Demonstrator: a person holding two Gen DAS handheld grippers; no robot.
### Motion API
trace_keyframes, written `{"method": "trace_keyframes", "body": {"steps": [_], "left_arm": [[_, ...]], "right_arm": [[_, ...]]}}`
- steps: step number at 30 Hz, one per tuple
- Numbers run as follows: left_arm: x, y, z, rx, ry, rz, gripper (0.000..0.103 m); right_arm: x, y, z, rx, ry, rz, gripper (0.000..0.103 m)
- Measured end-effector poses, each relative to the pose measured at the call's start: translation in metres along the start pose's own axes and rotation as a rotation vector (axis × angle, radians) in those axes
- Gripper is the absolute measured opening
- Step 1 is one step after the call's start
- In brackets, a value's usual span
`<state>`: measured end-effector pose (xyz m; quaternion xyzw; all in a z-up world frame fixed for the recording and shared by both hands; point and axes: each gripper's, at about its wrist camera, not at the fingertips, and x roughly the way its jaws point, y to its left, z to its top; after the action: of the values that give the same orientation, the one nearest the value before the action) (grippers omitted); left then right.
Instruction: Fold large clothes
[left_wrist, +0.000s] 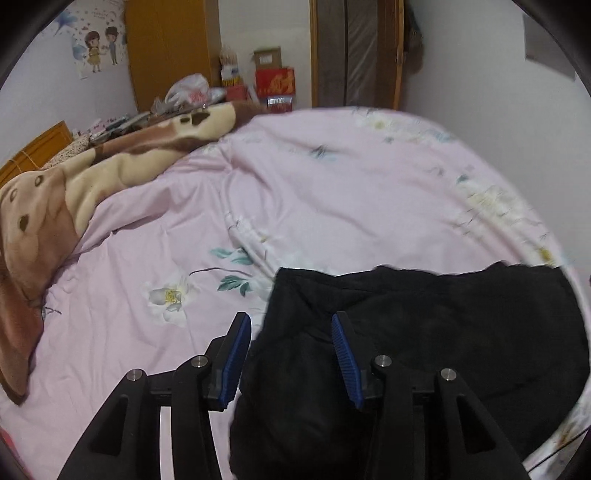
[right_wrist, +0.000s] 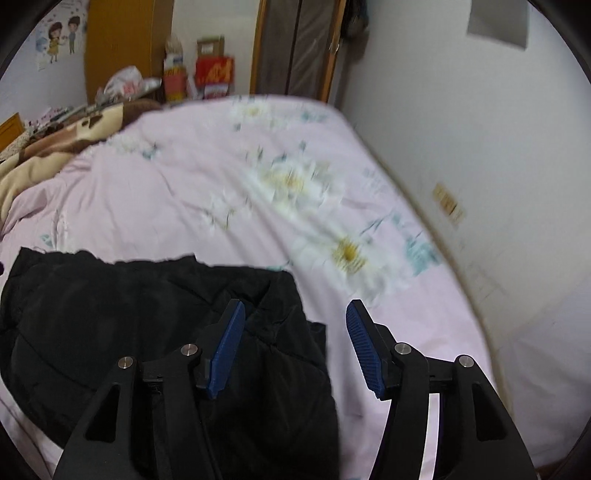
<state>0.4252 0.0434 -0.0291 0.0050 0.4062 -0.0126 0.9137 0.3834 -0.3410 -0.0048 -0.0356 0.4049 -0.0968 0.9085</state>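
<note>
Garment: a black padded jacket (left_wrist: 424, 332) lies folded into a compact bundle on the bed, near the bed's front edge; its quilted fabric shows creases and stitched seams in the right wrist view (right_wrist: 147, 325).
Bed: covered by a pale pink floral sheet (left_wrist: 314, 192); the jacket lies on this sheet, with printed white flowers and green leaves just beyond the jacket's far edge.
Left tool (left_wrist: 291, 325): its two blue-padded fingers (left_wrist: 236, 354) stand spread above the jacket's left end; dark cloth is seen between them, but the pads do not press on it. The left pad lies over the pink sheet, the right pad over the jacket.
Right tool (right_wrist: 295, 314): spread wide above the jacket's right end, nothing pinched. Its left pad lies over the black fabric, its right pad (right_wrist: 364, 350) over the bare sheet just beside the jacket.
Blanket: a brown and cream fleece blanket (left_wrist: 74, 184) lies bunched along the bed's far left side, well apart from the jacket.
Behind the bed: red gift boxes (left_wrist: 275, 83) and a plastic bag (left_wrist: 188, 90) are stacked by a wooden wardrobe (left_wrist: 166, 48), past the bed's far end.
Wall: a cartoon sticker of two figures (left_wrist: 101, 46) sits left of the wardrobe; a white wall (right_wrist: 480, 129) borders the bed's right side.
Sharpness: parts of the sheet are blurred in both views.
</note>
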Motion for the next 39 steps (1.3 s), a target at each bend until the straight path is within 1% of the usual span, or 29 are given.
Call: {"method": "trace_keyframes", "body": {"steps": [1, 2, 4, 6, 7, 9, 10, 11, 13, 15, 17, 18, 20, 23, 27, 29, 31, 33, 34, 35, 37, 39], "left_arm": [[-0.008, -0.002, -0.005, -0.032, -0.009, -0.010, 0.052], [-0.012, -0.007, -0.011, -0.063, 0.004, -0.042, 0.057], [-0.010, -0.020, -0.021, -0.095, 0.035, -0.101, 0.057], [-0.002, -0.043, -0.035, -0.070, 0.082, -0.123, 0.057], [0.004, -0.053, -0.042, -0.054, 0.094, -0.119, 0.057], [0.013, -0.068, -0.053, -0.021, 0.109, -0.115, 0.057], [0.025, -0.076, -0.060, -0.002, 0.121, -0.088, 0.057], [0.032, -0.078, -0.065, 0.005, 0.135, -0.075, 0.059], [0.051, -0.080, -0.074, 0.005, 0.151, -0.060, 0.061], [0.065, -0.082, -0.081, 0.023, 0.156, -0.044, 0.061], [0.075, -0.086, -0.087, 0.041, 0.149, -0.028, 0.061], [0.081, -0.087, -0.089, 0.041, 0.142, -0.019, 0.061], [0.089, -0.086, -0.093, 0.029, 0.131, -0.023, 0.061], [0.094, -0.088, -0.096, 0.043, 0.117, -0.014, 0.061], [0.090, -0.085, -0.098, 0.043, 0.107, -0.028, 0.061], [0.086, -0.083, -0.095, 0.039, 0.122, -0.042, 0.061], [0.075, -0.075, -0.089, 0.012, 0.130, -0.084, 0.061], [0.067, -0.067, -0.080, 0.029, 0.137, -0.098, 0.061], [0.059, -0.062, -0.079, 0.045, 0.125, -0.084, 0.061], [0.055, -0.060, -0.079, 0.056, 0.115, -0.069, 0.060], [0.045, -0.051, -0.084, 0.080, 0.085, -0.015, 0.061], [0.043, -0.039, -0.091, 0.075, 0.085, 0.009, 0.061]], "right_arm": [[-0.013, 0.005, -0.005, -0.005, -0.024, 0.005, 0.058], [-0.019, 0.013, -0.006, -0.024, -0.037, 0.033, 0.058], [-0.025, 0.034, -0.015, -0.079, -0.044, 0.091, 0.058], [-0.022, 0.056, -0.024, -0.089, -0.027, 0.150, 0.058], [-0.018, 0.068, -0.031, -0.088, -0.018, 0.190, 0.058], [-0.010, 0.083, -0.041, -0.090, -0.005, 0.213, 0.058], [-0.001, 0.090, -0.045, -0.090, 0.015, 0.225, 0.058], [0.015, 0.097, -0.051, -0.085, 0.057, 0.238, 0.058], [0.033, 0.103, -0.061, -0.075, 0.094, 0.222, 0.059], [0.048, 0.106, -0.069, -0.060, 0.101, 0.213, 0.060], [0.061, 0.114, -0.076, -0.108, 0.102, 0.179, 0.061], [0.066, 0.115, -0.079, -0.103, 0.111, 0.178, 0.061], [0.081, 0.111, -0.080, -0.046, 0.138, 0.200, 0.061], [0.091, 0.109, -0.081, -0.038, 0.155, 0.222, 0.061], [0.089, 0.109, -0.083, -0.050, 0.158, 0.233, 0.061], [0.086, 0.108, -0.081, -0.044, 0.164, 0.236, 0.061], [0.079, 0.104, -0.075, -0.045, 0.159, 0.252, 0.061], [0.071, 0.100, -0.068, -0.046, 0.153, 0.278, 0.061], [0.064, 0.096, -0.065, -0.052, 0.144, 0.283, 0.061], [0.055, 0.089, -0.062, -0.058, 0.126, 0.264, 0.061], [0.040, 0.073, -0.061, -0.047, 0.081, 0.215, 0.061], [0.035, 0.055, -0.063, -0.018, 0.071, 0.193, 0.061]]}}
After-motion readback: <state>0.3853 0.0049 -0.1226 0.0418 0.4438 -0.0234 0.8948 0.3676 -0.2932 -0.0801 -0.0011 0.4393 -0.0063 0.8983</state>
